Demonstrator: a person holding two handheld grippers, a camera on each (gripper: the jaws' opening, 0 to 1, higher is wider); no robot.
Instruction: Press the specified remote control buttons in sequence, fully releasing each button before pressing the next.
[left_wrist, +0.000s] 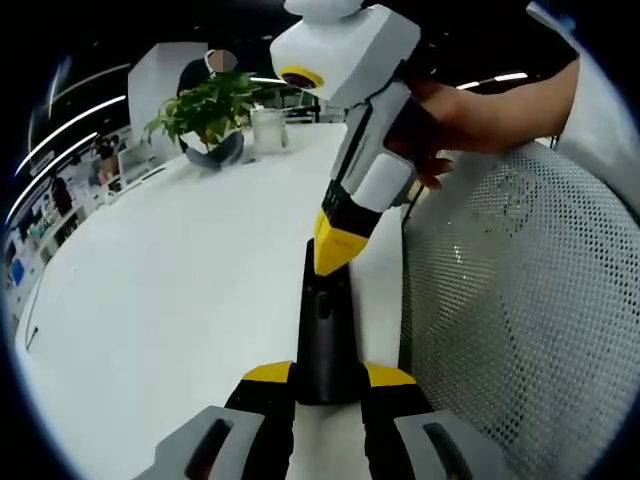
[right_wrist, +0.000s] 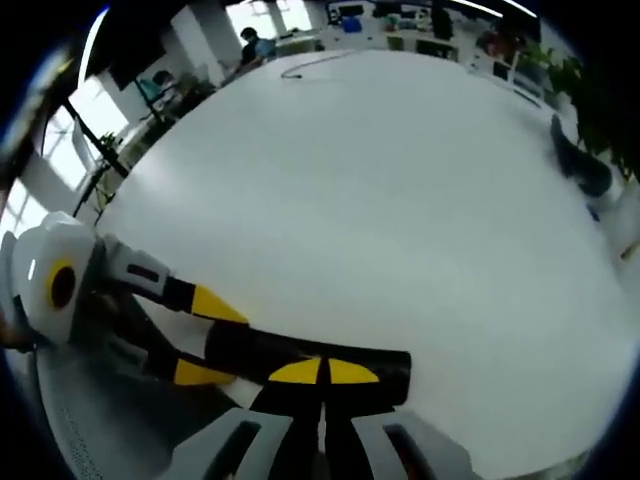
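Note:
A long black remote control (left_wrist: 325, 325) lies along the white table's (left_wrist: 170, 280) edge. My left gripper (left_wrist: 328, 375) is shut on its near end, a yellow-tipped jaw on each side. My right gripper (left_wrist: 335, 250), held by a hand (left_wrist: 450, 115), comes down from above, and its closed yellow tips meet the remote's far end. In the right gripper view my right gripper (right_wrist: 323, 372) has its jaws together, tips down on the remote (right_wrist: 250, 352). My left gripper (right_wrist: 208, 338) clamps the remote's left end there.
A white mesh chair back (left_wrist: 520, 300) stands close along the table's right edge. At the table's far end are a potted plant (left_wrist: 205, 110) and a clear glass (left_wrist: 268, 130). A thin cable (right_wrist: 315, 62) lies on the table.

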